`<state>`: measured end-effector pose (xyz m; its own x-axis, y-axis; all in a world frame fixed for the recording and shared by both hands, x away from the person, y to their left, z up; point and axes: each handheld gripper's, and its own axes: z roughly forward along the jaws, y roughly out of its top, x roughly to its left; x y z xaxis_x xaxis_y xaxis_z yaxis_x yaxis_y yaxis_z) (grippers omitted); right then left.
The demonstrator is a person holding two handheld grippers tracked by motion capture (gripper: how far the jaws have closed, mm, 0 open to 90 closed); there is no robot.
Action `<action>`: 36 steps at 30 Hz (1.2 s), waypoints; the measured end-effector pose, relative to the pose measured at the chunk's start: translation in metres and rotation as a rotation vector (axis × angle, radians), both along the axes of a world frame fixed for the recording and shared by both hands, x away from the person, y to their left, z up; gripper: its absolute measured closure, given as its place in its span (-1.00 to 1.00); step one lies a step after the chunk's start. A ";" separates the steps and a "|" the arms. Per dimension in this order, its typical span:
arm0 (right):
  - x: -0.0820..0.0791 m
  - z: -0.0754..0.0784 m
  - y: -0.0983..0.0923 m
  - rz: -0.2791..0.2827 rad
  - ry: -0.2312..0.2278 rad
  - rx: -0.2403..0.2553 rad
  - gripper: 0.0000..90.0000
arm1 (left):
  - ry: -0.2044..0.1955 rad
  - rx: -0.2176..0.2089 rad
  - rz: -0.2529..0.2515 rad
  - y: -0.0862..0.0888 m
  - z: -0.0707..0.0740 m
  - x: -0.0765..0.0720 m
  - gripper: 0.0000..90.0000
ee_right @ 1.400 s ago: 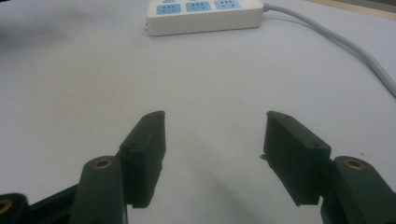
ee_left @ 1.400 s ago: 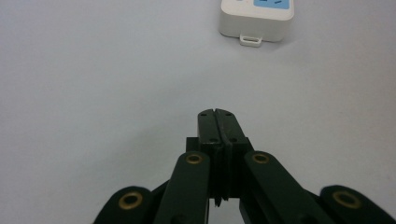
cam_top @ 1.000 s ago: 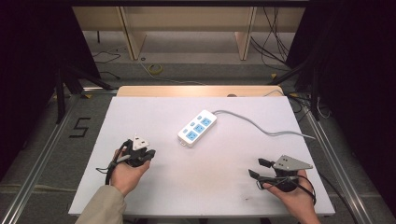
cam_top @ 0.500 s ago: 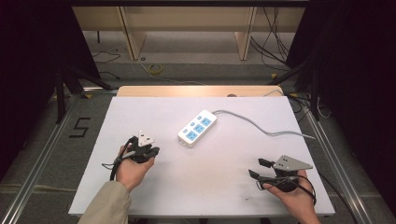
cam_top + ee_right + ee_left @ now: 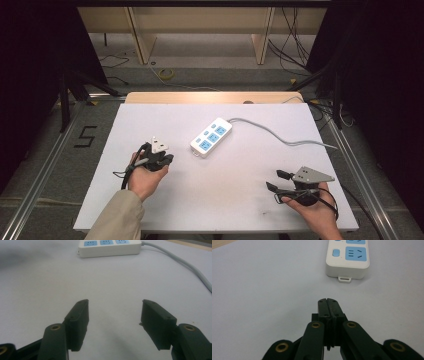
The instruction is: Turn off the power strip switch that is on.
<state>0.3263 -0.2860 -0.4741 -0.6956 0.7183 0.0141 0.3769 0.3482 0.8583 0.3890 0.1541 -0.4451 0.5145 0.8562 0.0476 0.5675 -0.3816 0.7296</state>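
Left gripper [image 5: 165, 159] nearer; 1 power strip [image 5: 211, 137], 3 sockets.

A power strip [image 5: 211, 136] lies mid-table [image 5: 165, 210], its cable [image 5: 280, 136] trailing right; the left gripper [image 5: 165, 159] sits just left of it, the right gripper [image 5: 276, 181] well apart at the near right.

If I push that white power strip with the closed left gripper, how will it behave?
The power strip looks like a rigid, flat plastic block, so it should probably slide across the smooth white table rather than tip or roll. Its grey cable trails off the right edge and may drag, likely pivoting the strip. The left gripper is shut.
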 end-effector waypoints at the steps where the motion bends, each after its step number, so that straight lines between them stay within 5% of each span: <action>1: 0.000 0.000 0.000 -0.002 0.000 0.002 -0.11 | -0.001 -0.001 0.000 -0.001 0.000 0.000 1.00; 36: 0.000 0.000 0.000 -0.002 0.005 0.007 -0.11 | -0.022 -0.003 -0.038 -0.032 0.005 0.021 0.99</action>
<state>0.3268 -0.2857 -0.4742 -0.6939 0.7198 0.0229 0.3820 0.3409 0.8590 0.4104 0.1219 -0.4398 0.5458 0.8360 0.0566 0.5360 -0.4003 0.7433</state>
